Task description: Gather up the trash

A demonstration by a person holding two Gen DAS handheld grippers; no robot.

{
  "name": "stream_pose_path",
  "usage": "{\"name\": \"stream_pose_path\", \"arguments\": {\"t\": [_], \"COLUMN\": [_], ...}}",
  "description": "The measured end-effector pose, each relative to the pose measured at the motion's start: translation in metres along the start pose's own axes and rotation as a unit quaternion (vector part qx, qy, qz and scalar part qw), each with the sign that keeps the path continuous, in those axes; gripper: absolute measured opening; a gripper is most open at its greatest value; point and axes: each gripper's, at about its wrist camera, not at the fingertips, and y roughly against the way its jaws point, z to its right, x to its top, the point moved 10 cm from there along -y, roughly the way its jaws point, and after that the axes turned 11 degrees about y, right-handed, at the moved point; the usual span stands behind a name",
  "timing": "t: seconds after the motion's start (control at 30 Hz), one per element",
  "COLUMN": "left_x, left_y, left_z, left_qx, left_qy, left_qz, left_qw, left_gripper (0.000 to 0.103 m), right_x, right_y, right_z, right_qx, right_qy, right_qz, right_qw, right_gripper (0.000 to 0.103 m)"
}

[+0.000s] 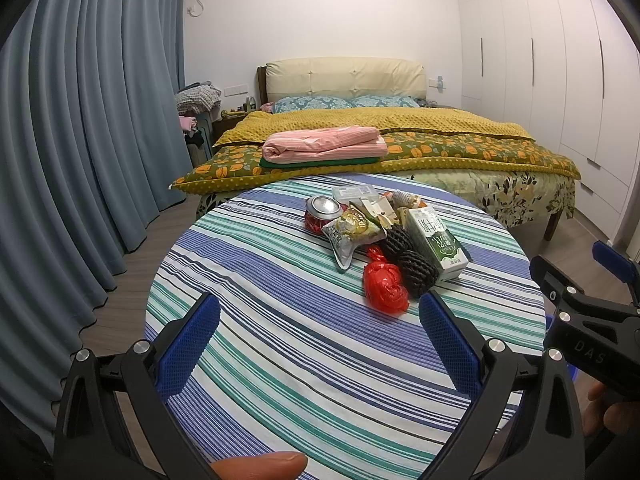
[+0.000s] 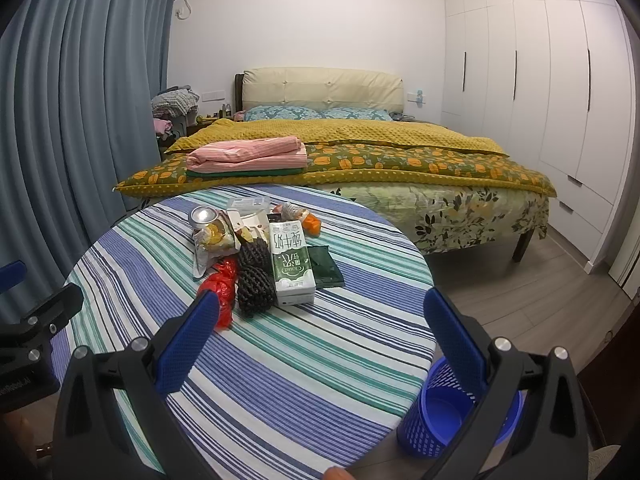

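A pile of trash lies on a round table (image 1: 280,344) (image 2: 304,360) with a striped cloth. It holds a red plastic bag (image 1: 385,286) (image 2: 221,286), black foam netting (image 1: 414,266) (image 2: 254,280), a green and white milk carton (image 1: 438,240) (image 2: 290,262), a snack packet (image 1: 352,234) (image 2: 210,246), a crushed can (image 1: 323,211) (image 2: 203,216) and a dark green sachet (image 2: 326,266). My left gripper (image 1: 320,322) is open above the table, just short of the red bag. My right gripper (image 2: 322,320) is open too, near the carton. A blue mesh bin (image 2: 444,412) stands on the floor beside the table.
Behind the table is a bed (image 1: 400,140) with a yellow quilt and folded pink cloth (image 1: 324,144). Blue curtains (image 1: 80,140) hang on the left and white wardrobes (image 2: 560,100) line the right wall. The right gripper's body (image 1: 588,320) shows at the right of the left wrist view.
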Motion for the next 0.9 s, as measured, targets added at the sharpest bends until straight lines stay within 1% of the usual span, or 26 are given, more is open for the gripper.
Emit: {"name": "stream_pose_path", "arguments": {"t": [0.9], "left_x": [-0.0028], "left_y": [-0.0008], "left_z": [0.0003], "left_qx": [0.000], "left_qy": [0.001], "left_qz": [-0.003], "left_qw": [1.0000], "left_gripper": [0.099], "right_x": [-0.0004], "right_y": [-0.0008], "right_z": [-0.0036], "right_qx": [0.004], "right_qy": [-0.005], "right_qz": [-0.004], "right_qw": [1.000], "right_gripper": [0.099]}}
